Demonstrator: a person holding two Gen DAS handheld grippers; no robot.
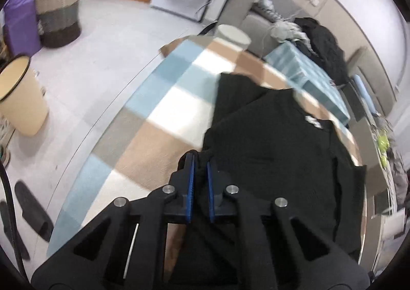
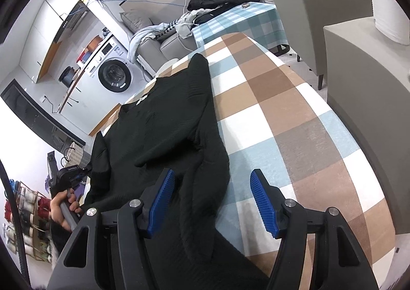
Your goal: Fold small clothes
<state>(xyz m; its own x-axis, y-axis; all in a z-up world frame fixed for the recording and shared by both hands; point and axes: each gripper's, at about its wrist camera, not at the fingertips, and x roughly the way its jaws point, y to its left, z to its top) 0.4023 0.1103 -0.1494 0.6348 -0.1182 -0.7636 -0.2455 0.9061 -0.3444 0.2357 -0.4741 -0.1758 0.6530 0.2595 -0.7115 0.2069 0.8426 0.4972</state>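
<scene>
Partly folded, a black knit top (image 2: pixel 164 121) lies on a checked tablecloth (image 2: pixel 282 116), its long axis running from the near table edge away toward the washing machine (image 2: pixel 112 76). One sleeve is already laid across the body; the rest looks unfolded. The left gripper (image 1: pixel 200 159), jaws pressed together, pinches the top's near edge. The right gripper (image 2: pixel 212 187), jaws spread, hovers over the hem.
</scene>
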